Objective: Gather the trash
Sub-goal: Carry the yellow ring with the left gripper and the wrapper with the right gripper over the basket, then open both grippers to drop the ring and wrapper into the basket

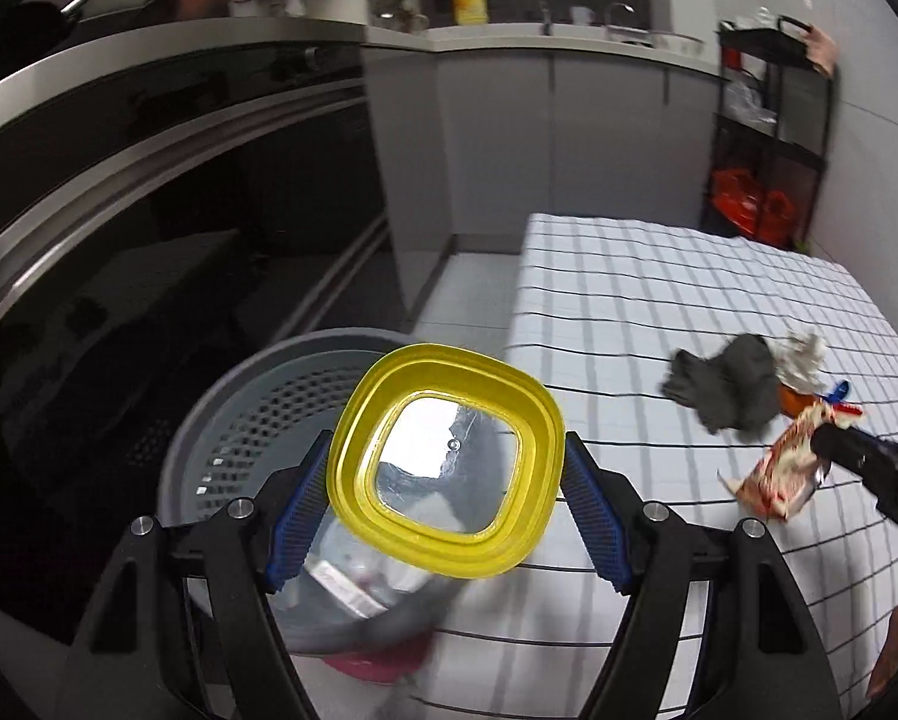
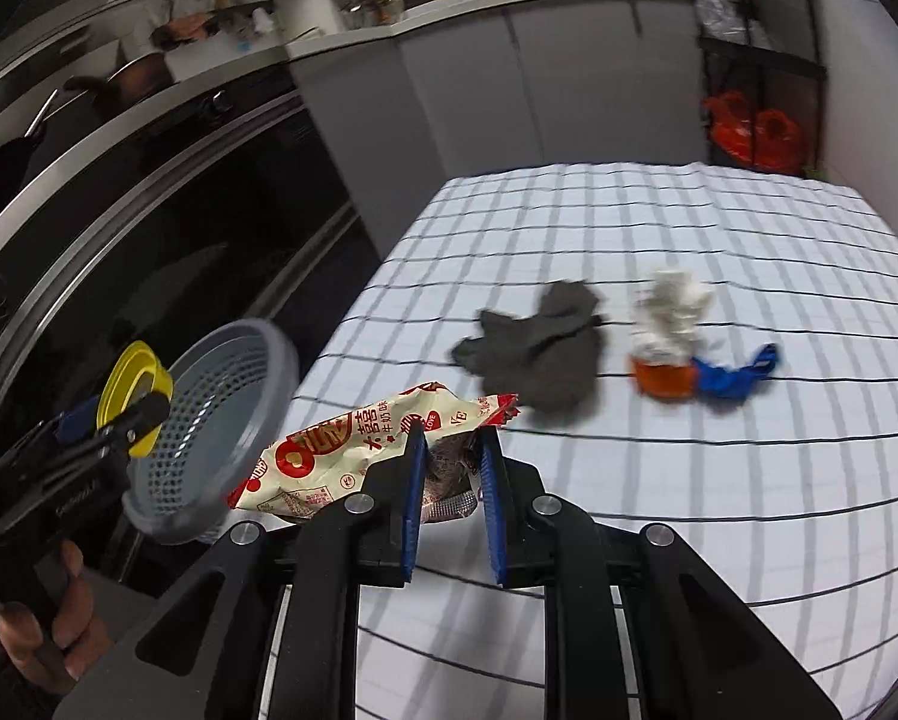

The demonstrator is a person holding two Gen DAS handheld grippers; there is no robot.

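- Kitchen cupboards and a dark oven front stand behind a table (image 2: 658, 480) with a white cloth that has dark lines in squares.
- A snack wrapper (image 2: 353, 444), white with red pictures and words, is up in the air over the near edge of the table, close to the basket.
- The right gripper (image 2: 453, 483) is squeezed on the snack wrapper. Its blue pads (image 2: 414, 480) pinch the crinkled silver end.
- In the left wrist view the snack wrapper (image 1: 775, 468) hangs at the tip of the right gripper (image 1: 832, 447), to the right of the basket.
- A grey basket (image 2: 221, 420) full of little holes sits just left of the table edge, and its rim looks blurry.
- In the left wrist view the grey basket (image 1: 239, 408) has some things inside, but they are too blurry to name.
- A yellow lid (image 1: 449, 459) with a see-through middle is over the basket.
- The left gripper (image 1: 446, 501) has its blue pads (image 1: 296, 516) on both sides of the yellow lid and holds it.
- A hand (image 2: 47, 630) holds the left gripper (image 2: 113, 426) at the lower left of the right wrist view.
- Past the wrapper, a dark grey cloth (image 2: 538, 348) lies crumpled on the table.
- Just right of the cloth are a white crumpled tissue (image 2: 670, 306), a small orange thing (image 2: 664, 378) and a blue scrap (image 2: 736, 372), all close together.
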